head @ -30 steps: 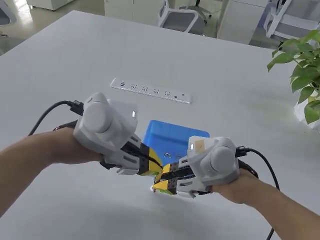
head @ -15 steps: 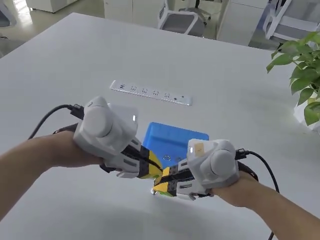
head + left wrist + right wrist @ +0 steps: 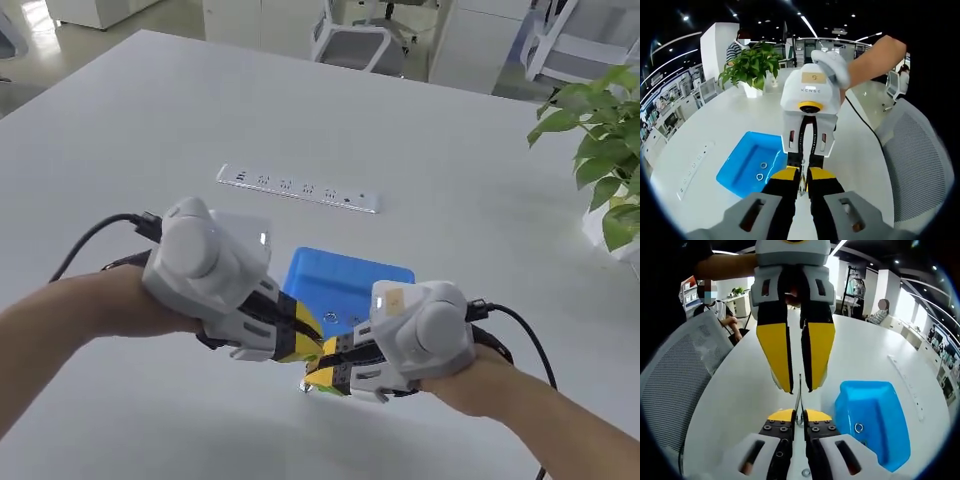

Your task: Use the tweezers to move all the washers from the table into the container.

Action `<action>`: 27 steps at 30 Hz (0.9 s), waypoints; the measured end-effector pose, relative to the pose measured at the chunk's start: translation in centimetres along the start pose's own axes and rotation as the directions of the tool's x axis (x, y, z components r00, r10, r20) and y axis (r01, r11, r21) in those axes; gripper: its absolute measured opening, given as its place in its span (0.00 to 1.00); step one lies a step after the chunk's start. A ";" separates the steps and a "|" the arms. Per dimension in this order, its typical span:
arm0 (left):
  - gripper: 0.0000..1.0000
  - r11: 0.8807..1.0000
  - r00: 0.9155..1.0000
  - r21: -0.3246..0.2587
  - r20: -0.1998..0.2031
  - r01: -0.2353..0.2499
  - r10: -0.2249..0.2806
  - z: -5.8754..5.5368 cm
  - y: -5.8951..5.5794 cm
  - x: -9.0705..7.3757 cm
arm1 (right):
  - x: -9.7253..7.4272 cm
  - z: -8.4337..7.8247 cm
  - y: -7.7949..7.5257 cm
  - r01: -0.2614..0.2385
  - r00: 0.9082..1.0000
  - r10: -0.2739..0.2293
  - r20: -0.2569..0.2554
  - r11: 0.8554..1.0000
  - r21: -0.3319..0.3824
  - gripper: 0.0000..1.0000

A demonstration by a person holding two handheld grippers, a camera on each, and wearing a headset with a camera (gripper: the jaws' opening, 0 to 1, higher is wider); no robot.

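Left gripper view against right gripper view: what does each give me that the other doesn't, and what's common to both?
Left gripper view: two washers lying in the blue container, the potted plant, and the right gripper seen head-on.
Right gripper view: the left gripper head-on with its yellow tongs, and a single washer in the container.
Shared: the container, the tweezers between the facing tongs, the power strip and a mesh chair.

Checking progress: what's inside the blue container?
Two washers lie on the blue container's floor. The left gripper and right gripper cover its near side in the head view.
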State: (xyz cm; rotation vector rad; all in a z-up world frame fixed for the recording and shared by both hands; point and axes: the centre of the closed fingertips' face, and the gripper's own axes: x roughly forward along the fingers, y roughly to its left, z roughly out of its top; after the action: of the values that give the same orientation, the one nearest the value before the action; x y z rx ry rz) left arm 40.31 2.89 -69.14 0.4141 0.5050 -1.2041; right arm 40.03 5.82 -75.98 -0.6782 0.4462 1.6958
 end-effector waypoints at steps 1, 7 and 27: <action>0.14 1.000 1.000 -0.004 0.003 -0.001 0.001 0.0 0.0 0.0 | 0.0 0.0 0.1 -0.002 1.000 0.002 -0.001 1.000 0.001 0.08; 0.24 1.000 1.000 -0.022 0.020 -0.014 0.015 0.1 0.1 -0.5 | -0.1 0.0 0.1 -0.001 1.000 0.001 -0.005 1.000 0.003 0.08; 0.74 0.981 0.986 -0.141 0.080 -0.135 0.148 -0.8 0.6 -3.2 | -1.8 1.6 0.4 0.017 1.000 -0.017 -0.001 1.000 -0.008 0.08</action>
State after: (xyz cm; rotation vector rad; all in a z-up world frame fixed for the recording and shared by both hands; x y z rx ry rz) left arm 39.91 5.96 -67.91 0.2742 0.4682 -1.0396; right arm 39.62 5.34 -73.61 -0.6873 0.4341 1.6821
